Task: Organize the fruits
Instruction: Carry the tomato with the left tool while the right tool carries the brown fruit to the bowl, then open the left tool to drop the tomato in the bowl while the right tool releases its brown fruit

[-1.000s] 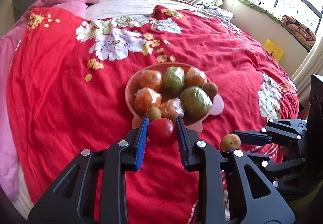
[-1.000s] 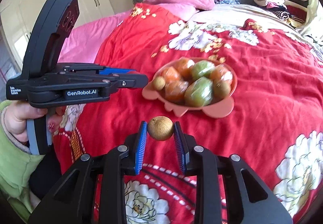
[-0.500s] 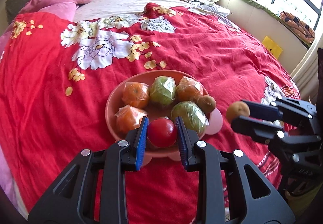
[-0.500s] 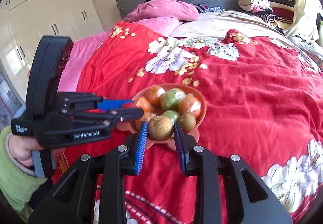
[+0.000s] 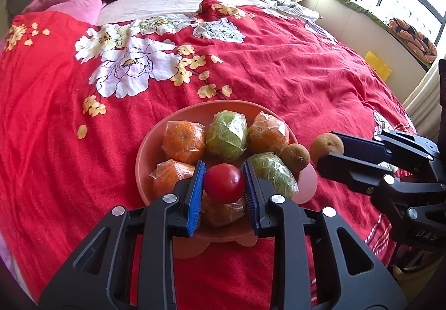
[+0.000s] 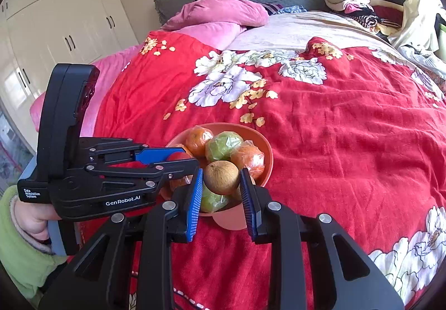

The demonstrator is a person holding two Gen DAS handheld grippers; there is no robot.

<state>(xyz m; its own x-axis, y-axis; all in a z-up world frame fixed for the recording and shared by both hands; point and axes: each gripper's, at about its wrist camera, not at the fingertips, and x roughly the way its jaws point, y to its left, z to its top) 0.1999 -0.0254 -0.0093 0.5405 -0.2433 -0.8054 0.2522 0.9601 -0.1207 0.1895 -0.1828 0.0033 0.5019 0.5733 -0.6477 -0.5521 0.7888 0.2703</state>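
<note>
A salmon-pink bowl (image 5: 145, 153) sits on the red floral bedspread and holds several wrapped oranges (image 5: 182, 141), green wrapped fruits (image 5: 227, 134) and a brown kiwi (image 5: 295, 157). My left gripper (image 5: 223, 184) is shut on a red tomato (image 5: 223, 183) and holds it over the near part of the bowl. My right gripper (image 6: 221, 178) is shut on a brown kiwi (image 6: 221, 177) just above the bowl's (image 6: 264, 153) near right side. The right gripper also shows in the left wrist view (image 5: 330, 148), beside the bowl's right rim.
The red bedspread (image 6: 348, 125) covers the bed all around the bowl. Pink pillows (image 6: 220, 14) lie at the headboard. Folded clothes (image 6: 362, 3) are piled at the far right. A window ledge (image 5: 376, 39) runs along the right of the bed.
Both grippers have moved forward with their fruits. The tomato now hangs over the bowl's contents, and the kiwi has come in over the bowl's right rim.
</note>
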